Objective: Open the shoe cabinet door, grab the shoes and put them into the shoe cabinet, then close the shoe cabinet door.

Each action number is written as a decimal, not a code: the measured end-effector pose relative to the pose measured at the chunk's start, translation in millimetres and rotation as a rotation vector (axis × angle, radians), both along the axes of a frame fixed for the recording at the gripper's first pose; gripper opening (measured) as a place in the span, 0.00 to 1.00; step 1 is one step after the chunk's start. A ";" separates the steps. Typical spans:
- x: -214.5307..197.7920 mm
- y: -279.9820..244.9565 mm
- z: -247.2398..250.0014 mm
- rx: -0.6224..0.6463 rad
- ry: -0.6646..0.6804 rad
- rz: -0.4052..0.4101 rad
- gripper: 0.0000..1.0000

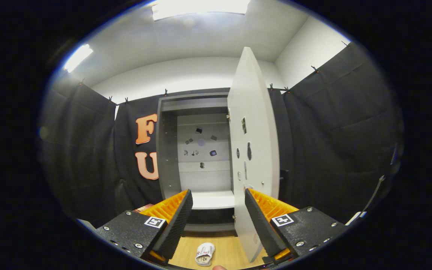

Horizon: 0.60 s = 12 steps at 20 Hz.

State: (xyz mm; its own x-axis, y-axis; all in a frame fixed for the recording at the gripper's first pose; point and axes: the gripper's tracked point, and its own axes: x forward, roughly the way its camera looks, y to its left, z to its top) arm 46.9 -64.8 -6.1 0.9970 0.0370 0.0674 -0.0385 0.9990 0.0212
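Observation:
The grey shoe cabinet (169, 150) stands straight ahead against the booth wall. Its pale door (253, 150) is swung wide open on the right side, edge toward me, reaching down past the right finger. Inside, a white shelf (212, 198) shows just beyond the fingertips, with small stickers on the back panel. A white shoe (204, 254) lies on the wooden floor (227, 249) low between the fingers, close to me. My gripper (218, 200) is open with nothing between its fingers, pointing at the cabinet opening.
Black cloth walls (332, 150) close in on the left and right of the cabinet. A reddish object (143, 207) peeks out by the left finger. A fingertip (219, 267) shows at the very bottom.

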 end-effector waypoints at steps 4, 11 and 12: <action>10.5 32.2 -5.6 -0.024 0.007 0.024 0.93; 45.1 84.1 -62.9 -0.040 0.083 0.012 0.93; 50.3 91.8 -84.6 -0.042 0.113 0.014 0.93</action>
